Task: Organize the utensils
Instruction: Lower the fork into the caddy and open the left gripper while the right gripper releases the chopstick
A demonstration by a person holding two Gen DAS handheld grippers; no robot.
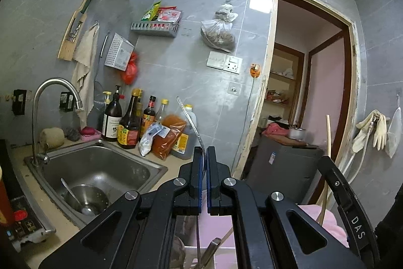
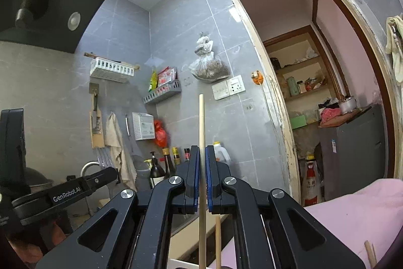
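My left gripper is shut on a thin flat metal utensil handle that slants up and to the left from between the pads. Below the jaws, more metal utensil parts stand in a white holder. In the right wrist view my right gripper is shut on a pale wooden stick held upright. A second wooden stick rises beside it at the bottom. From the left wrist view the same held stick shows at the right, next to the right gripper's body.
A steel sink at the left holds a metal bowl with a spoon. Sauce bottles and bags line the counter behind it. A tap arches over. Pink cloth lies lower right; a doorway opens on the right.
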